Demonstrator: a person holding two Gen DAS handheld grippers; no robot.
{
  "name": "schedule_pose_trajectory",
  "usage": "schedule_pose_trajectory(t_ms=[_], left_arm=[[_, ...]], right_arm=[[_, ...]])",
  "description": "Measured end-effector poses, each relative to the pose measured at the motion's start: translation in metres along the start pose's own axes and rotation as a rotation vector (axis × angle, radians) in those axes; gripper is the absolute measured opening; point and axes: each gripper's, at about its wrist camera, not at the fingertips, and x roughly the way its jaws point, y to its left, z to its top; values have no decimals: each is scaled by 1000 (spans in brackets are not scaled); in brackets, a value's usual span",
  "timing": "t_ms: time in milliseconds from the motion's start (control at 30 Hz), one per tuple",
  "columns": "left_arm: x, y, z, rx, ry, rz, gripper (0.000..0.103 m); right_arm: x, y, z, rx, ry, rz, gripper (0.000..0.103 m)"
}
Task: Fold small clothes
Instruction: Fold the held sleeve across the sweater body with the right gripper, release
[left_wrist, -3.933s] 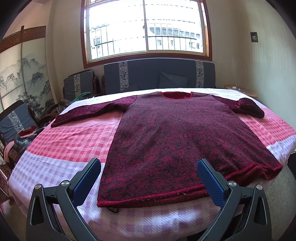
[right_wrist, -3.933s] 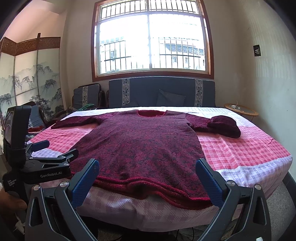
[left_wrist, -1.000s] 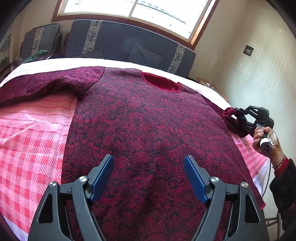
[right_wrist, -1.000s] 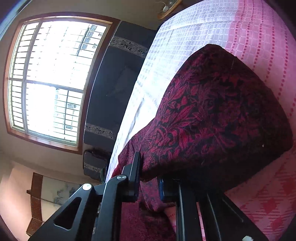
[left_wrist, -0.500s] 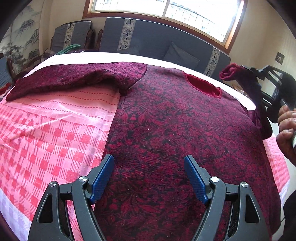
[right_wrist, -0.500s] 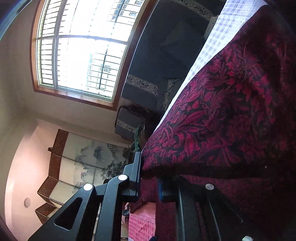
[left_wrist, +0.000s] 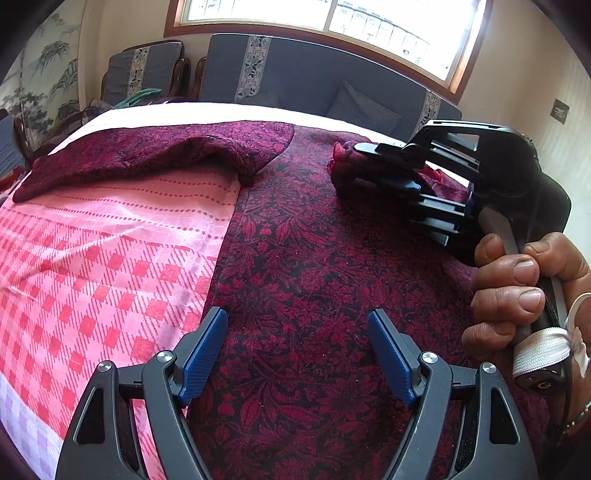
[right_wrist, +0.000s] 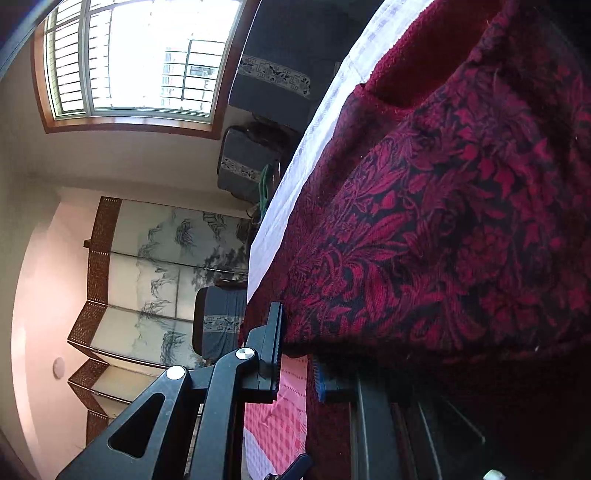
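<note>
The right tool (left_wrist: 354, 162) has carried the right sleeve (left_wrist: 439, 181) in over the body of the sweater (left_wrist: 314, 280). A second ago that sleeve lay out toward the right edge of the bed (left_wrist: 110, 236); half a second ago it was lifted in the air by the right shoulder; now its cuff end sits low over the chest, just beside the neckline, with the tool's fingers pointing toward the left sleeve (left_wrist: 147, 147). The right tool is clamped on the sleeve: in the left wrist view red cloth bunches between the black fingers, and in the right wrist view the patterned knit (right_wrist: 424, 240) drapes right across the closed tips. The person's right hand (left_wrist: 517, 291) squeezes the trigger handle.

The left tool (left_wrist: 299, 350) has its blue pads apart and holds nothing. It hovers over the lower middle of the sweater, one pad at the garment's left side seam, the other over the body.

The sweater lies flat, front up, across the middle of the bed, collar toward the far edge by the dark sofa (left_wrist: 295, 77). The left sleeve is spread out toward the far left corner, unfolded.

By my reading, the first sleeve fold is nearly done: it needs only to be laid down and let go. The left sleeve comes next, then the body folds.
</note>
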Motion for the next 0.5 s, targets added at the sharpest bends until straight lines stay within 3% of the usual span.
schedule_pose_trajectory(t_ms=[67,133,300,367,500], left_arm=[[-1,0,0,-2,-1,-5,79],[-4,3,1,-8,-3,-26,79],[-16,10,22,-9,16,-135,79],[-19,13,37,-24,26,-229,79],[-1,10,74,-61,84,-341,79]], right_arm=[[2,-10,-2,41,42,-1,25],[-3,-14,-7,61,86,-12,54],[-55,-7,-34,-38,90,29,58],[-90,-3,-39,-119,40,-17,58],[-158,-4,-37,-256,-89,-146,58]])
